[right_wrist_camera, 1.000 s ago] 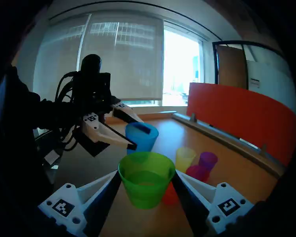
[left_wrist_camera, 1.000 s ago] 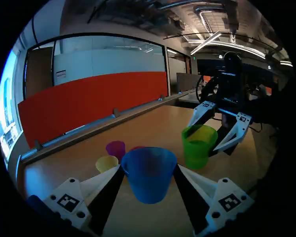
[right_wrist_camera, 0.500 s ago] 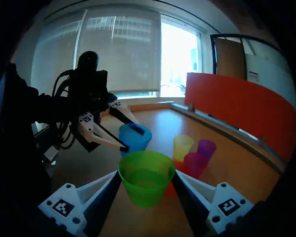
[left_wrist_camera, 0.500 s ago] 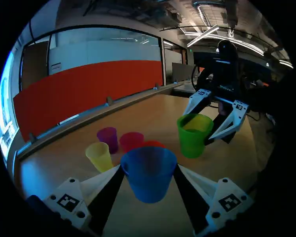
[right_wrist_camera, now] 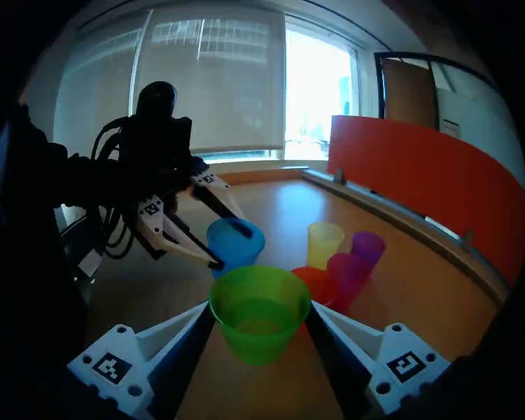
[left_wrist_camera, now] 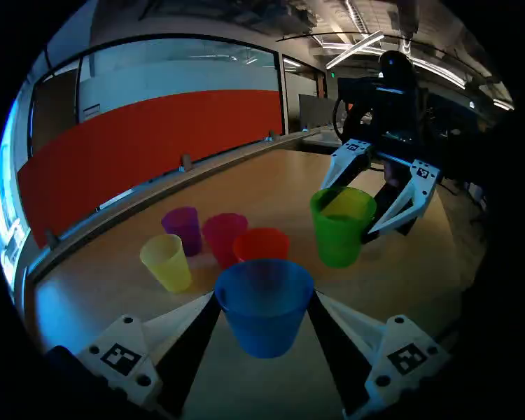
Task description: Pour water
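Observation:
In the left gripper view my left gripper (left_wrist_camera: 265,308) is shut on a blue cup (left_wrist_camera: 264,305), held upright above the wooden table (left_wrist_camera: 276,189). Farther off, the right gripper (left_wrist_camera: 346,224) holds a green cup (left_wrist_camera: 341,225) with water inside. In the right gripper view my right gripper (right_wrist_camera: 260,323) is shut on that green cup (right_wrist_camera: 260,322), upright, water at its bottom. Beyond it a person's dark-sleeved hand carries the left gripper (right_wrist_camera: 227,245) with the blue cup (right_wrist_camera: 234,243).
Several small cups stand grouped on the table: yellow (left_wrist_camera: 166,261), purple (left_wrist_camera: 183,229), magenta (left_wrist_camera: 224,238) and orange (left_wrist_camera: 261,245); the right gripper view shows yellow (right_wrist_camera: 324,244), purple (right_wrist_camera: 367,250), magenta (right_wrist_camera: 348,274) and orange (right_wrist_camera: 316,283). A red partition (left_wrist_camera: 143,147) runs along the table's far edge.
Both grippers have tipped downward and risen slightly, bringing the group of small cups fully into sight. The blue and green cups stay gripped and upright.

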Demonstrator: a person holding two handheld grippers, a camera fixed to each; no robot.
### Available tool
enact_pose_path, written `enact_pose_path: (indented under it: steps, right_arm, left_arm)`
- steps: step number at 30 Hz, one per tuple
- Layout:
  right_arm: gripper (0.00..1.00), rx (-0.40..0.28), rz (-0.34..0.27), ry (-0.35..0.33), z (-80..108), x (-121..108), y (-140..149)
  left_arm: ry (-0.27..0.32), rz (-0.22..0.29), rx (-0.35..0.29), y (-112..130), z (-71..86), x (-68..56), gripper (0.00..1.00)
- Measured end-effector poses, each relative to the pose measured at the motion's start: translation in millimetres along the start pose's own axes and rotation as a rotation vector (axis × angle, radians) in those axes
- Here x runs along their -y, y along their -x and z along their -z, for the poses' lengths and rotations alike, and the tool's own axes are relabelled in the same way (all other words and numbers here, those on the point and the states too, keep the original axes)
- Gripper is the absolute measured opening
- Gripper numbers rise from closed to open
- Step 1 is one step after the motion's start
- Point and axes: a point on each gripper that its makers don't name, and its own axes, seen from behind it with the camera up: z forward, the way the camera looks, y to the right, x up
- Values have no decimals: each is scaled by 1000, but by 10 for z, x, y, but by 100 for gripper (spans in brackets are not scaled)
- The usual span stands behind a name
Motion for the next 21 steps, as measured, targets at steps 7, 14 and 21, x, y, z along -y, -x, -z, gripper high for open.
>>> enact_pose_path:
  steps: [7,14,21]
  right_arm:
    - [91,23,0,-10,-17,22,94]
    - [91,45,2,-14,-39,21,200]
    - [91,58,4,-16,-63,11,256]
  left_arm:
    - [24,-16,32,99,-20,-61,86]
    - [35,-38,64,192,-43,-83,86]
    - [41,-44,79,232,-57,-70,86]
